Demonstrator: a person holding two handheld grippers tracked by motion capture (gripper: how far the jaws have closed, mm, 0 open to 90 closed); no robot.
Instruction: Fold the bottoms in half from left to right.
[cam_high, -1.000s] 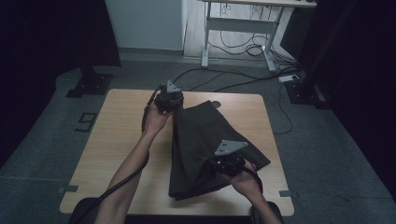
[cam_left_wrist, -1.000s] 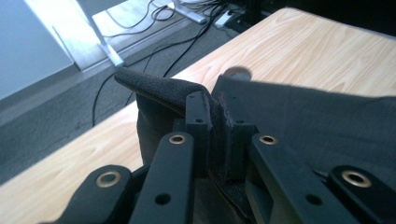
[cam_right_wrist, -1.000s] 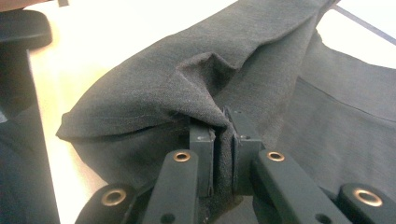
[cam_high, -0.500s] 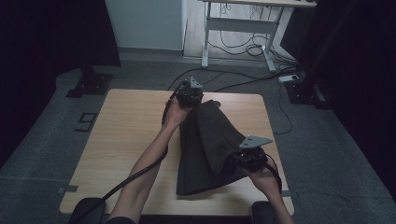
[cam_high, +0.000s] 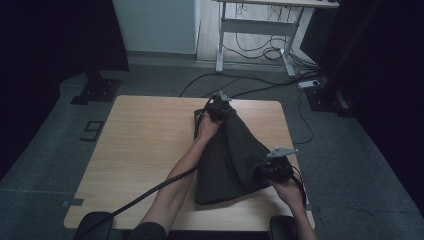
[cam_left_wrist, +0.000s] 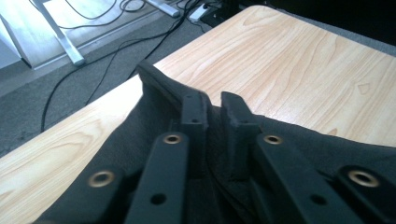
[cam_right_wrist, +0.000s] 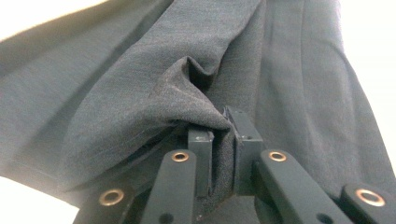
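Cloth (cam_high: 230, 160) lies on counter (cam_high: 145, 145). L tool (cam_left_wrist: 212, 109) has just been opening, fold btwn jaws, pads not pressing. R tool (cam_right_wrist: 223, 126) clamped on cloth.

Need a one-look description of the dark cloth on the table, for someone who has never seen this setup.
Find the light wooden table; on its right half lies the dark grey cloth, narrow at the far end and widening toward the near edge. It is the one dark fabric item on the wood, with the left tongs at its far tip and the right tongs pinching its right edge.

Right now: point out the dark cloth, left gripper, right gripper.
dark cloth (cam_high: 230, 155), high view, middle of the fabric.
left gripper (cam_left_wrist: 215, 109), left gripper view, midway between fingertips.
right gripper (cam_right_wrist: 225, 126), right gripper view, midway between fingertips.
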